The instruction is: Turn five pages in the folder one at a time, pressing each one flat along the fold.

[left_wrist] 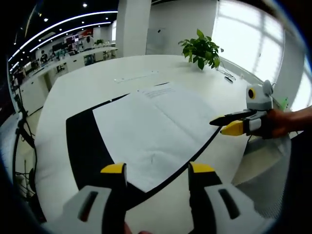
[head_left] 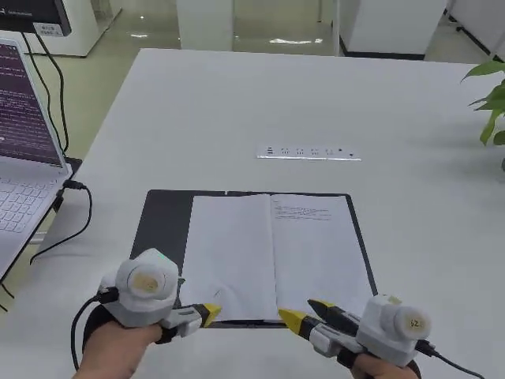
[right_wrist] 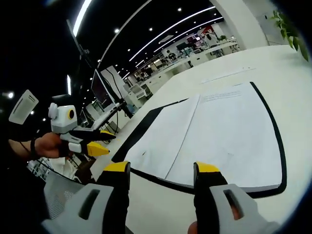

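A black folder (head_left: 162, 221) lies open on the white table, with white pages (head_left: 272, 245) spread flat on both sides of the fold. My left gripper (head_left: 207, 314) hovers at the folder's near left corner, open and empty. The right gripper (head_left: 304, 316) sits at the near edge below the fold, open, holding nothing. In the left gripper view the folder (left_wrist: 83, 146) spreads ahead of the yellow-tipped fingers (left_wrist: 114, 169), and the right gripper (left_wrist: 226, 124) comes in from the right. In the right gripper view the pages (right_wrist: 219, 131) lie ahead, with the left gripper (right_wrist: 95, 144) at the left.
A laptop (head_left: 20, 158) stands at the table's left edge with black cables (head_left: 75, 213) trailing beside it. A socket strip (head_left: 308, 153) is set into the table behind the folder. Plant leaves (head_left: 493, 103) reach in at the right.
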Demonstrator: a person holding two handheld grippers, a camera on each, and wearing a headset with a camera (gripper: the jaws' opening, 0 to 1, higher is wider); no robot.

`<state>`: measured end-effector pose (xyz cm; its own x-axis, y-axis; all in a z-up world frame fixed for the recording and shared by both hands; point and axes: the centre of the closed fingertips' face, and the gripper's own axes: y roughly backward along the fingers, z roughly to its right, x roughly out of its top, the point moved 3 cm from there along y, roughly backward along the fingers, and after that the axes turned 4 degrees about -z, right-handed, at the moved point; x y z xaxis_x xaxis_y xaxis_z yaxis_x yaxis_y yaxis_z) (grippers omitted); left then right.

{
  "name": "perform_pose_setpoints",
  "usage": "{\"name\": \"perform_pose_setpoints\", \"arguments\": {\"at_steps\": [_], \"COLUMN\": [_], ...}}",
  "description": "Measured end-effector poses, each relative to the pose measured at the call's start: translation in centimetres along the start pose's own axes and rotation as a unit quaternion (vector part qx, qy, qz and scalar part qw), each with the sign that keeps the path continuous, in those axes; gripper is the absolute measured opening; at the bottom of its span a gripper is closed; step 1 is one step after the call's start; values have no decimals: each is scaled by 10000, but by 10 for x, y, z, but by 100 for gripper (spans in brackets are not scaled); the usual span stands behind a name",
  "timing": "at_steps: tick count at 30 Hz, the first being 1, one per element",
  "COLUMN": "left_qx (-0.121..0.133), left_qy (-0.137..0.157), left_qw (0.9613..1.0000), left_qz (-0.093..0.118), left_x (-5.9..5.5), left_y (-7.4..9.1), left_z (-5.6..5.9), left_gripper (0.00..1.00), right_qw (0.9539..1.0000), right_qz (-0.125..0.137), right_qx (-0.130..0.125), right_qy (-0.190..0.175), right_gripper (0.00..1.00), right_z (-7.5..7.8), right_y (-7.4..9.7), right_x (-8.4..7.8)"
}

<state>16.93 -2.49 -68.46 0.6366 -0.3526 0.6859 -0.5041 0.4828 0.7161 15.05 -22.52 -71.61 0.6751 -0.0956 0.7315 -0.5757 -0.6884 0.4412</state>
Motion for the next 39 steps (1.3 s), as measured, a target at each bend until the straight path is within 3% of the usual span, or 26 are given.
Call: {"name": "perform_pose_setpoints", "arguments": {"at_steps": [8, 14, 20, 27, 31, 39], "left_qx": [165, 281, 367, 340, 334, 298], "left_qy": [-24, 39, -74, -28, 12, 79], "left_qw": [9996, 9992, 9983, 9979, 9981, 9978], "left_qz": [211, 283, 444, 542, 510, 589], "left_x": [7, 6, 4, -10, -17, -19], "left_y": [23, 35, 47, 58, 60, 61], "left_z": [-11, -21, -23, -22, -19, -13], "left_gripper": [54, 60, 62, 67, 70, 72], "right_qw": [9995, 9982, 9962, 9952, 9951, 9945], "right_qz": [8, 232, 464, 486, 361, 242], "right_qx": [-125, -306, -482, -698, -755, -813], "right_qy": [305, 467, 564, 483, 526, 613], "right_gripper": [54, 56, 56, 61, 63, 66], "right_z": [7, 15, 24, 36, 35, 30], "right_y": [17, 39, 61, 78, 81, 87], "right_x": [10, 29, 45, 38, 31, 26]}}
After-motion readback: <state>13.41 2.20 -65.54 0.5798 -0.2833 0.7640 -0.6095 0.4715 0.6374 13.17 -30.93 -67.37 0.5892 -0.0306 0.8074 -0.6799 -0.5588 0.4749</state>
